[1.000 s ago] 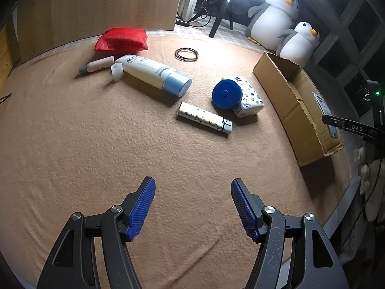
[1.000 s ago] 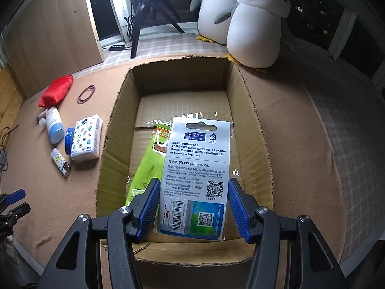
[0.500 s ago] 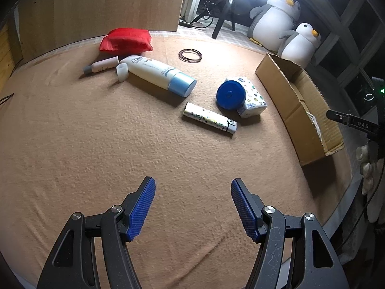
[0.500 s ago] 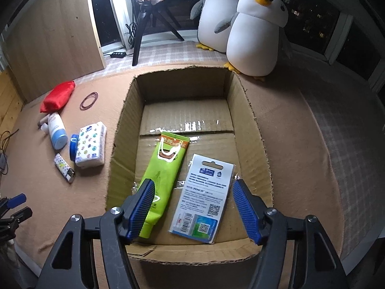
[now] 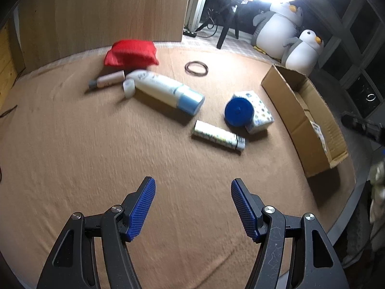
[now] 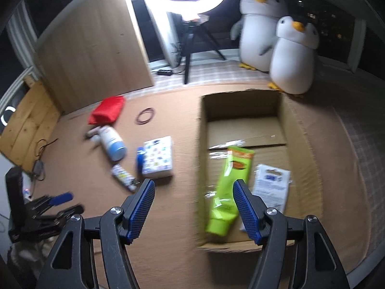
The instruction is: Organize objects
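Note:
A cardboard box [image 6: 300, 130] lies open on the brown cloth and holds a green tube [image 6: 228, 187] and a white carded pack [image 6: 272, 187]. My right gripper [image 6: 193, 207] is open and empty above the box's near left corner. My left gripper [image 5: 192, 204] is open and empty over bare cloth. Ahead of it lie a patterned small tube [image 5: 217, 136], a blue round lid [image 5: 239, 112] against a patterned tissue pack [image 5: 258, 110], a white bottle with a blue cap [image 5: 166, 91], a small pink tube [image 5: 107, 80], a red pouch [image 5: 131, 53] and a dark ring [image 5: 196, 68]. The box also shows in the left wrist view [image 5: 303, 118].
Two plush penguins [image 6: 291, 55] stand behind the box. A ring light on a tripod [image 6: 190, 55] and a wooden panel [image 6: 91, 55] stand at the back. The left gripper shows in the right wrist view [image 6: 57, 204] at the cloth's left edge.
My right gripper opened and let the white carded pack drop into the box, then swung left and back. My left gripper moved slightly forward and stayed open.

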Demonstrator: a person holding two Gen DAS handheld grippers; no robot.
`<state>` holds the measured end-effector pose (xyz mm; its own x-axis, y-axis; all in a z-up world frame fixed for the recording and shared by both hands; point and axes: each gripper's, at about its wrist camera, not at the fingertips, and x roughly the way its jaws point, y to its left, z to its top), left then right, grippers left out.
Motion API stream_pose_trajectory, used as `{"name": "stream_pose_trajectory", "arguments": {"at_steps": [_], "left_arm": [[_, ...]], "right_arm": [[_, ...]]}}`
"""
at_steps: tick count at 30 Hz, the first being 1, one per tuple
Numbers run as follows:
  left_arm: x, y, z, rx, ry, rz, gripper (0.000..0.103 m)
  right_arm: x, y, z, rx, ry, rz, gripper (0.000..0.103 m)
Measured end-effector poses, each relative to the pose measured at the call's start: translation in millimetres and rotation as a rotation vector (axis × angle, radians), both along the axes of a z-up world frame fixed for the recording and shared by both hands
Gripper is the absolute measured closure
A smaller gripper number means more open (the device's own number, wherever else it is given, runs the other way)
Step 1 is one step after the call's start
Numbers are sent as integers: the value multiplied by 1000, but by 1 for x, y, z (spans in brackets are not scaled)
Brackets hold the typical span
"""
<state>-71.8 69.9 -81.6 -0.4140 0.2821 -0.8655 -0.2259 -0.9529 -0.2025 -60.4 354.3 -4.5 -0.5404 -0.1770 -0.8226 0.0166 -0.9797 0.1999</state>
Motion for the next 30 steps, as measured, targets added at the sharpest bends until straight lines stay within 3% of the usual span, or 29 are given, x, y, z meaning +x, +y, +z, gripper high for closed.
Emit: {"name": "stream_pose_trajectory", "arguments": {"at_steps": [13, 21, 26, 30], "left_arm": [[-33, -26, -2, 3, 10, 83, 34], [-78, -53, 12, 11, 46, 166, 34], [-108, -49, 13, 8, 49, 170, 34], [-139, -28, 9, -25, 45, 120, 34]], "right_arm": [[9, -44, -16, -120, -33, 55, 40], [8, -65, -23, -130, -50, 89, 41], [10, -69, -27, -132, -60, 92, 41], [13, -69, -33, -129, -82, 88, 41]]}}
